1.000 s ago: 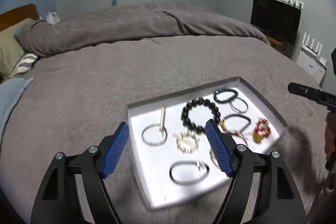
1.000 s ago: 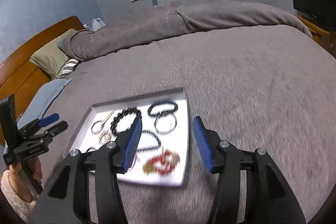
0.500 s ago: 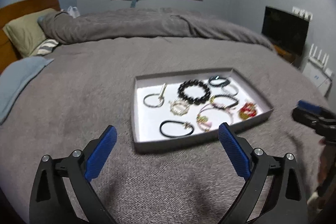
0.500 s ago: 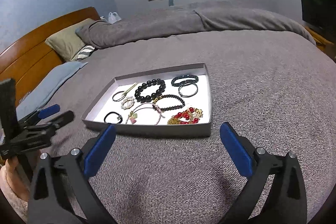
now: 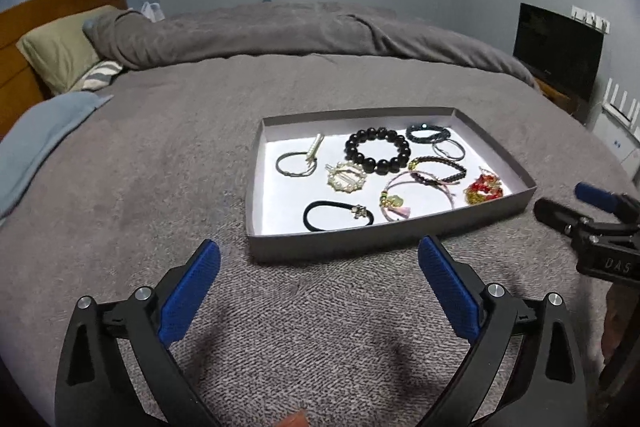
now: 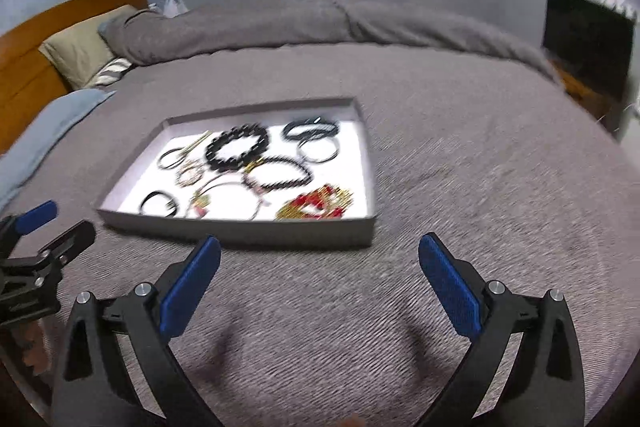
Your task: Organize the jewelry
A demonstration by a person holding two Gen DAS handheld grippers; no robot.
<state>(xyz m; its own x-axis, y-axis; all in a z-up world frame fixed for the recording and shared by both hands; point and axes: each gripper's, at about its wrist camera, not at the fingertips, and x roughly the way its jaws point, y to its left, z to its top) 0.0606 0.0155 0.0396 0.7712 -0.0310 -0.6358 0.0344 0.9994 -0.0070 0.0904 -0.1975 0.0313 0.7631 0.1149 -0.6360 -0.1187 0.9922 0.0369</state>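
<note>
1. Our left gripper: tilted down over the blanket, fingers spread wide, nothing held
2. Our right gripper: same pose, empty
3. Tray of bracelets: just ahead, untouched

The bed is covered by a grey knitted blanket. A shallow grey tray is set flat on it, near the middle. A rumpled grey duvet, an olive pillow and a light blue cloth are laid farther back and left.
</note>
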